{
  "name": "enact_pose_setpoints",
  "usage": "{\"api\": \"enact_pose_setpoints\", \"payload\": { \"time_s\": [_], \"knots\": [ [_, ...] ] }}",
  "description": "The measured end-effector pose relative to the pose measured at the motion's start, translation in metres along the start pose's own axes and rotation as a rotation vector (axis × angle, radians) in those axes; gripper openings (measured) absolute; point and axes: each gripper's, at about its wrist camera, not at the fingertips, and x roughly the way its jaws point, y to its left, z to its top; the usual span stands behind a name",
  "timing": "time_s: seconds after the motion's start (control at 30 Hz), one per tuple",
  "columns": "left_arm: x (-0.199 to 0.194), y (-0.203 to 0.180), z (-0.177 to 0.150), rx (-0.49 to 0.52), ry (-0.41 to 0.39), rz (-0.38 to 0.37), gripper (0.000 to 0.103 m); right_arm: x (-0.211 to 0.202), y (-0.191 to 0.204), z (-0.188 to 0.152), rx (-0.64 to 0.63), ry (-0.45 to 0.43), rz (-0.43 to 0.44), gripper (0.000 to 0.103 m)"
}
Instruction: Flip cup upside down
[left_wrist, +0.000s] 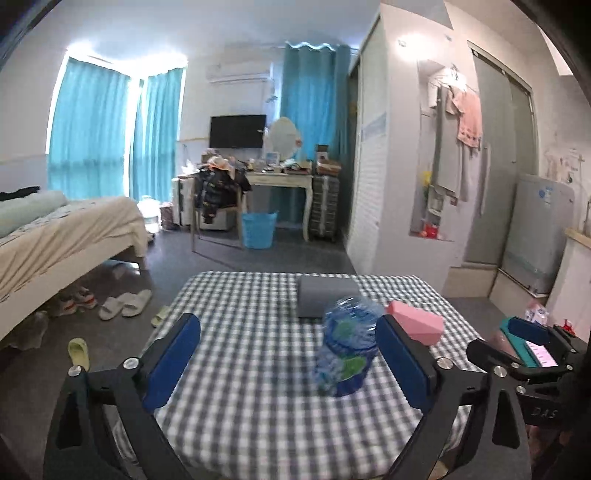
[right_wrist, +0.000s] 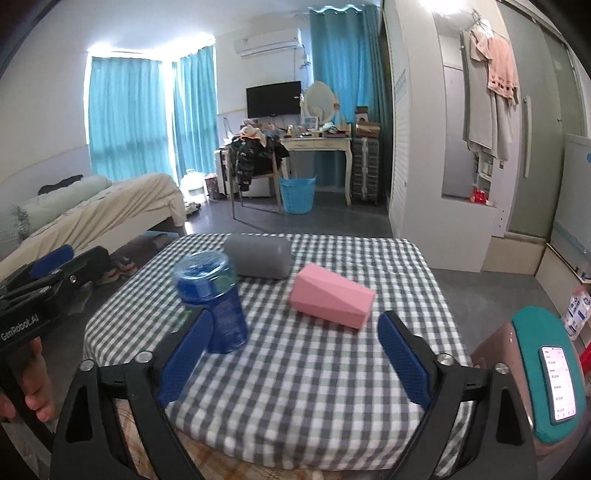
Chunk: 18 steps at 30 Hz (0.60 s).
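Observation:
A blue translucent cup (left_wrist: 347, 347) with a printed pattern stands on the checked table (left_wrist: 258, 406), blurred and tilted, its wider end up. In the right wrist view the cup (right_wrist: 214, 295) is at the left, just beyond my right gripper's left finger. My left gripper (left_wrist: 286, 363) is open and empty, with the cup between its fingers near the right one. My right gripper (right_wrist: 291, 356) is open and empty over the table's near part. The right gripper also shows at the right edge of the left wrist view (left_wrist: 524, 343).
A pink block (right_wrist: 330, 301) lies on its side right of the cup. A grey cushion-like block (right_wrist: 258, 256) lies behind it. A teal stand with a phone (right_wrist: 557, 384) is at the right. Bed, chair and blue basket (right_wrist: 297, 194) stand beyond the table.

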Motion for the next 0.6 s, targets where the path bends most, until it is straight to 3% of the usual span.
{"api": "enact_pose_setpoints", "payload": {
  "time_s": [0.2, 0.6],
  "knots": [
    [-0.004, 0.015, -0.013, -0.036, 0.018, 0.038, 0.102, 0.0, 0.019, -0.013, -0.01, -0.005, 0.023, 0.102],
    [-0.009, 0.019, -0.018, -0.03, 0.024, 0.025, 0.102, -0.004, 0.029, -0.008, -0.026, -0.027, -0.008, 0.103]
  ]
}}
